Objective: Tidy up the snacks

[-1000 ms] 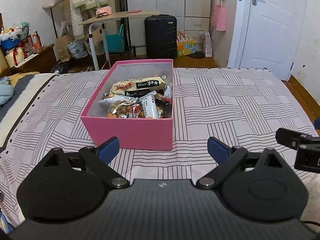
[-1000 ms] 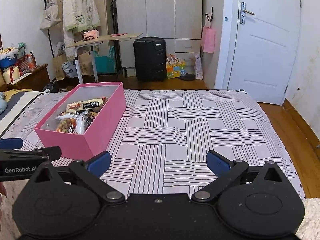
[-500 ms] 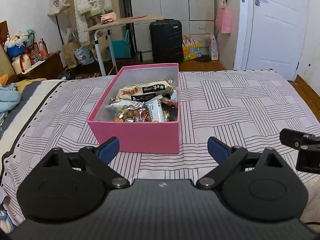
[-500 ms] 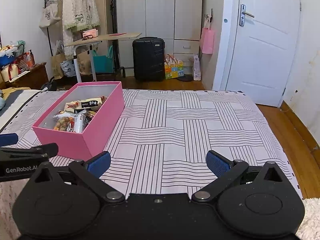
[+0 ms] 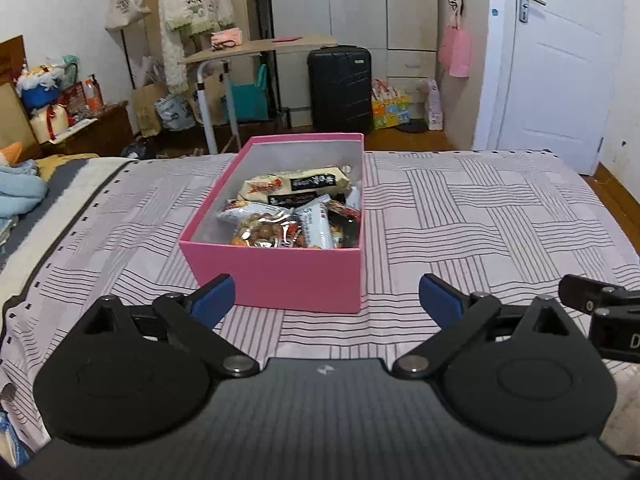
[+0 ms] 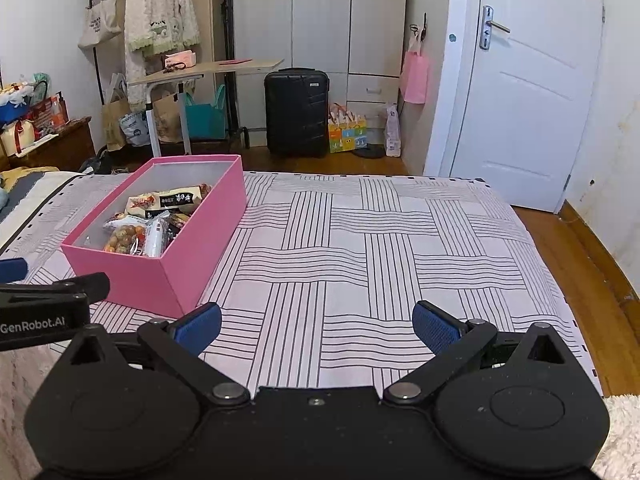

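Between our two pairs of tongs and the far edge of the bed lies everything we are working with. Our left gripper [image 5: 326, 298] stands wide apart with only bedspread in the gap; its jaws have just been opening a little further, and nothing is between them. Our right gripper [image 6: 316, 326] is likewise spread wide and holds nothing, its blue pads [image 6: 434, 326] over bare cloth. We see each tool's tip at the edge of the other's view, so they sit side by side, near but apart.

Just ahead of our left gripper rests the pink box [image 5: 280, 276], lidless, on the striped bedspread [image 6: 380, 248]. Its long axis runs away from us toward the foot of the bed, with a short end wall facing our left tongs. From our right wrist view the box lies to the left, its long side wall turned toward us.

Inside it the snack packets [image 5: 288, 216] are heaped toward the near end. A long pale packet [image 5: 296, 184] lies crosswise on the pile, across the box's long axis, and a clear bag of round brown snacks [image 5: 264, 234] sits nearest us.

Beyond the bed stand a black suitcase [image 6: 297, 112] and a white door [image 6: 532, 92].
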A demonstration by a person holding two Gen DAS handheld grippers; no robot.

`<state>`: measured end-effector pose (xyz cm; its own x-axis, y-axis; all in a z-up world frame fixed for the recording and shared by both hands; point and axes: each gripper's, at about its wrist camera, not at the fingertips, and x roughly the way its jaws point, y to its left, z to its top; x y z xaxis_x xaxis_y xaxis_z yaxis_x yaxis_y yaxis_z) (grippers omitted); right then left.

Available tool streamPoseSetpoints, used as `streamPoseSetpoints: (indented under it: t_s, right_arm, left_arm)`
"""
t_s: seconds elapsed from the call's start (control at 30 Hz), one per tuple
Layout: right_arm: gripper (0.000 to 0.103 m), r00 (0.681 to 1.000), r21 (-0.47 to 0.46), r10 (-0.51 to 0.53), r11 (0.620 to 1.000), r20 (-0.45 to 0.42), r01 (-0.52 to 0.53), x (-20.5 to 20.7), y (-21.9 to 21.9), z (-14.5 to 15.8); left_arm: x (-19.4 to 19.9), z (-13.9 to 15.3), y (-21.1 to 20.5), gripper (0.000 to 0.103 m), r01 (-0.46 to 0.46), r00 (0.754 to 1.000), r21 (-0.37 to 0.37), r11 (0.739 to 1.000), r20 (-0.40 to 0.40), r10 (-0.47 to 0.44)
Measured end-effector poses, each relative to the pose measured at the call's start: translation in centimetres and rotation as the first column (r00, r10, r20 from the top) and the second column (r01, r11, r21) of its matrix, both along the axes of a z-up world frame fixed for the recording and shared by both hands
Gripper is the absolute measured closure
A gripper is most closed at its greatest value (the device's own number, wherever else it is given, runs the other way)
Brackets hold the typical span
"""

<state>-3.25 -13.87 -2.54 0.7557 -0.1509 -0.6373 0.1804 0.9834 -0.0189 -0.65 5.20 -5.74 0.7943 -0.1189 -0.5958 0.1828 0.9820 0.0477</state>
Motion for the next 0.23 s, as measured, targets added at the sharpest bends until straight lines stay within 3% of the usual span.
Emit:
streamPoseSetpoints:
  t_s: [0.23]
  right_arm:
    - [0.0, 1.0, 0.001, -0.004, 1.0, -0.004, 0.004, 0.09, -0.09, -0.12]
  left_arm:
    - [-0.09, 0.08, -0.04, 0.002, 0.006, 1.0, 0.007, 1.0, 0.003, -0.006]
